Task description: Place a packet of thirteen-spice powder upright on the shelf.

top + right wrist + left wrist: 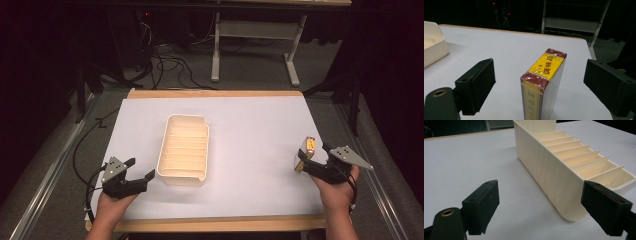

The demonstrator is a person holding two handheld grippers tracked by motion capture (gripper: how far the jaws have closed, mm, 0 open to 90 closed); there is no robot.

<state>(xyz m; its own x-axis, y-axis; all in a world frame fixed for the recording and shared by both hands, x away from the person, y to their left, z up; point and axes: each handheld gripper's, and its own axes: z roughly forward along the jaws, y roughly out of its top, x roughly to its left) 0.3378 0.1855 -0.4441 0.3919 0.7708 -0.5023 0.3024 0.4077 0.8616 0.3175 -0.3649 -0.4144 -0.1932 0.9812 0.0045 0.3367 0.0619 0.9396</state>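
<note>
White paper is covering the surface (250, 125); my right gripper (537, 82) is gaping around an upright yellow box (544, 82). My left gripper (540, 207) is sitting open beside the cream tray (554, 172).

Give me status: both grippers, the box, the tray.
Left gripper open beside cream tray. Right gripper open, jaws either side of yellow box, not touching. Box upright on white sheet. Nothing between box and tray.
</note>
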